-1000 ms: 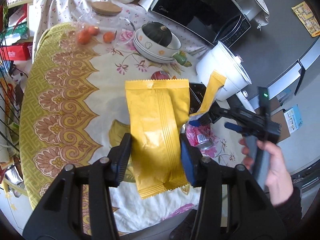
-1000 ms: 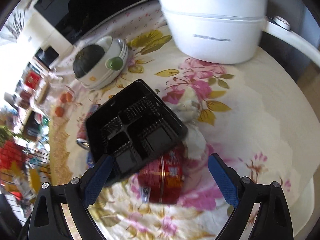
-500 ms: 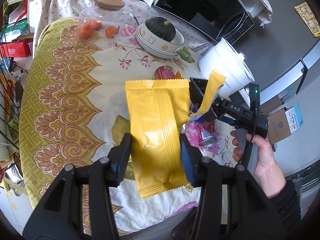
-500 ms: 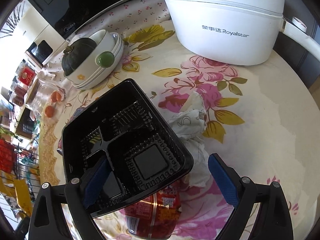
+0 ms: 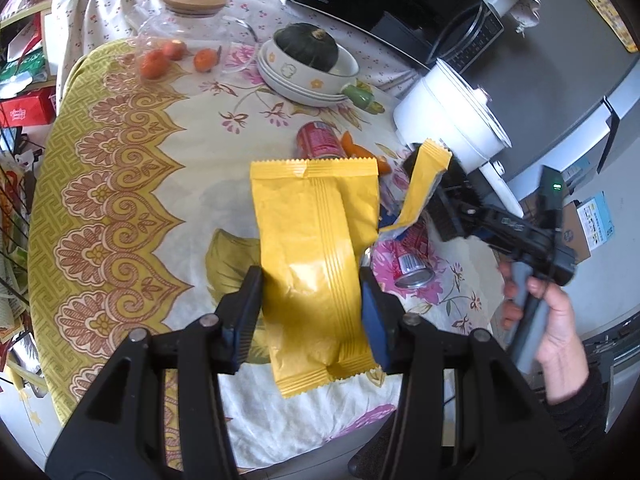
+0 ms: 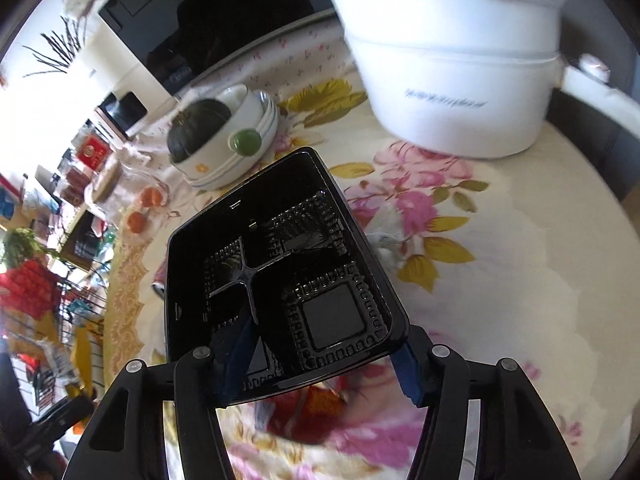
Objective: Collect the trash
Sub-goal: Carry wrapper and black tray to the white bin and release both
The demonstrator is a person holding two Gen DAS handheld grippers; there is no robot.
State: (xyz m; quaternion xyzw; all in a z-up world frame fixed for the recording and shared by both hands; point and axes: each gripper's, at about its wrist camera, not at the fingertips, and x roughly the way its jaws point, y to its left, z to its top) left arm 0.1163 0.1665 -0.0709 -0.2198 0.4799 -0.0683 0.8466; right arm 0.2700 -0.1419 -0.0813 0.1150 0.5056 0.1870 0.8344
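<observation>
My left gripper (image 5: 310,316) is shut on a yellow snack packet (image 5: 316,240), held upright above the table; a torn yellow strip (image 5: 424,184) sticks out to its right. The jaws of my right gripper (image 6: 320,360) are closing on the near end of a black plastic compartment tray (image 6: 280,264), one pad inside it and the other at its outer corner. Under the tray lies a red can (image 6: 304,408), blurred. From the left wrist, the right gripper (image 5: 440,208) shows beside that can (image 5: 410,264), gripped by a hand (image 5: 556,320). A second red can (image 5: 320,145) lies further back.
A white electric pot (image 6: 452,80) stands behind the tray. Stacked bowls holding a dark squash (image 5: 308,64), a glass jar (image 5: 188,36) with oranges and a microwave (image 5: 392,4) sit at the back. Orange peel (image 5: 360,152) and a crumpled tissue (image 6: 384,244) lie on the floral tablecloth.
My right gripper has moved in onto the black tray and its wide jaws have narrowed around the tray's near end. The left gripper keeps the yellow packet still.
</observation>
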